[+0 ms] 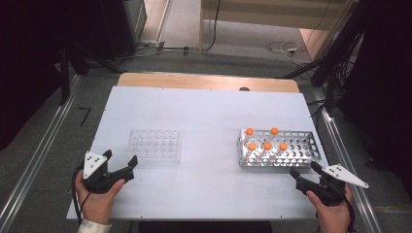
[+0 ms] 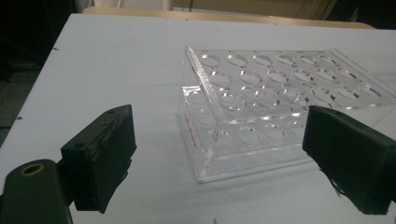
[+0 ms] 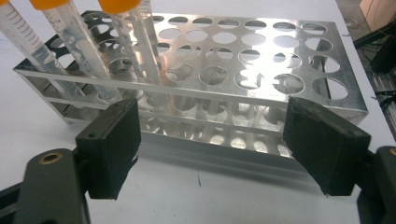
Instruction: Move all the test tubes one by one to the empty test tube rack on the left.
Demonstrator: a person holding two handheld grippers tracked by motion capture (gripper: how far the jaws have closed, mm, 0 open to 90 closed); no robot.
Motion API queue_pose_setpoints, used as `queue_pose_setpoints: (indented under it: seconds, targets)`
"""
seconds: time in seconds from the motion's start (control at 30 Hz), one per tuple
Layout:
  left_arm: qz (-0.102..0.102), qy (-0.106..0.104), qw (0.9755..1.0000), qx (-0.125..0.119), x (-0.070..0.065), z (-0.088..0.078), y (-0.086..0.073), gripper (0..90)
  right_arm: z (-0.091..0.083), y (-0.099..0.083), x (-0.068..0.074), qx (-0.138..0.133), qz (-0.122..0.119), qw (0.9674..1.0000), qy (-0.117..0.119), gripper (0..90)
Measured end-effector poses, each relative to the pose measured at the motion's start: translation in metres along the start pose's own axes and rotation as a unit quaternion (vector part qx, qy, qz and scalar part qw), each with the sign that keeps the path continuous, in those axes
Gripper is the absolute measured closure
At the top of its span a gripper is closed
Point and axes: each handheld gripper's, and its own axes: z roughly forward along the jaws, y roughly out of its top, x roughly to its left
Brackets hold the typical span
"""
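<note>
- Five tubes with orange caps (image 1: 267,145) stood upright in the left part of a shiny metal rack (image 1: 296,151), so they could not fall over. The rack sat on the right side of the white counter (image 1: 204,111).
- The right tool (image 1: 306,170) was just near of that rack, at its right end, not touching it. Its jaws were wide apart and held nothing. The tubes were left and far from it.
- A clear plastic rack (image 1: 155,145) sat on the left side, with all its holes empty, maybe waiting for tubes.
- The left tool (image 1: 119,162) was just near of the clear rack, beside its left corner. Its jaws were wide too, with nothing between them.
</note>
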Motion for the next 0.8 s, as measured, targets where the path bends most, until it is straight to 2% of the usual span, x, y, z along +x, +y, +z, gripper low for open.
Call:
queue_pose_setpoints:
  seconds: [0.57, 0.8]
  targets:
    - [-0.002, 0.001, 1.0, -0.002, 0.001, 0.0, 0.0, 9.6, 0.014, 0.016, 0.015, -0.014, -0.021, 0.9996, 0.011, 23.0]
    - [-0.001, 0.002, 1.0, -0.001, 0.001, 0.0, 0.0, 9.6, 0.02, 0.02, 0.021, -0.02, -0.031, 0.9992, 0.014, 33.0]
